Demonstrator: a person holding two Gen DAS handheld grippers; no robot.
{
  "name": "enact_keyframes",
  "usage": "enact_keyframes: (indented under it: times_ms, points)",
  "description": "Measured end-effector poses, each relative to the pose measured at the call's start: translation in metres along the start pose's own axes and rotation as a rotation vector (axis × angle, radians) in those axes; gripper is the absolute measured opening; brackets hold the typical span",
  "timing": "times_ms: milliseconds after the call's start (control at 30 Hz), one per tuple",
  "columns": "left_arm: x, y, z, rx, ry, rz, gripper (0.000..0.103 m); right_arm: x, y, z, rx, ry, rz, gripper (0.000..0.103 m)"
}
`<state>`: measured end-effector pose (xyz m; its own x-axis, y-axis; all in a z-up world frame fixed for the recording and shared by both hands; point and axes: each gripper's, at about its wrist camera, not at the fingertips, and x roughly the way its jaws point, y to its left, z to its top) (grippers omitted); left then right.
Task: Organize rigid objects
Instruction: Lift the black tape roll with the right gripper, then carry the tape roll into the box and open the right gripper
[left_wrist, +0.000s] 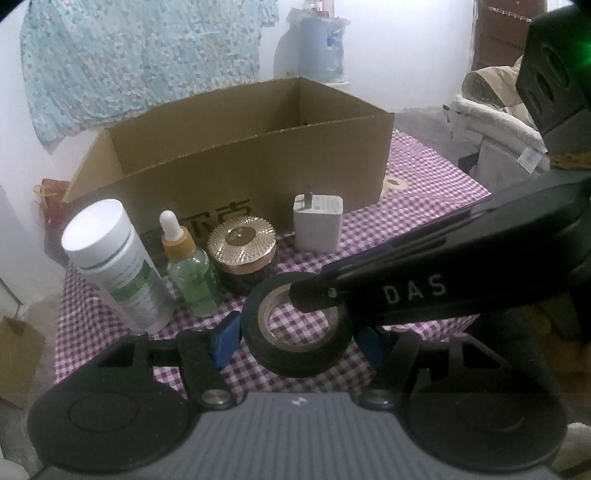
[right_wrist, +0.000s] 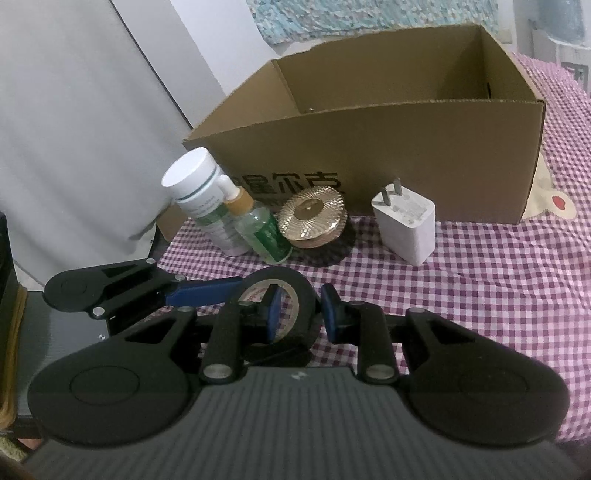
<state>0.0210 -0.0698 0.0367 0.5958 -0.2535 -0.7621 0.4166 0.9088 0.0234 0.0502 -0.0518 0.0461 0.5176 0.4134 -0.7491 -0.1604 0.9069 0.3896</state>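
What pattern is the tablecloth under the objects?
The tablecloth is a purple-and-white gingham check, clearest in the right wrist view.

left wrist: low, close, faces cardboard box (left_wrist: 236, 162) | right wrist: same, from right | shared: tape roll (right_wrist: 280, 295)

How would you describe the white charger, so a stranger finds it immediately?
Find the open brown cardboard box on the purple checked tablecloth. Before its front wall stand four items; the white rectangular plug charger is rightmost, alone. Only it has two metal prongs on top.
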Motion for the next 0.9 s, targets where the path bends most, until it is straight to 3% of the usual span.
enact_keyframes:
  times_ms: [600,900]
  points:
    - [-0.042,-0.004,0.011,0.038,-0.113,0.059,0.067,-0.034,0.028,0.012,-0.086,-0.095,-0.001,0.023]
    - [-0.059,-0.001,0.033,0.074,-0.191,0.097,0.067,-0.051,0.043,0.031,-0.134,-0.152,-0.005,0.023]
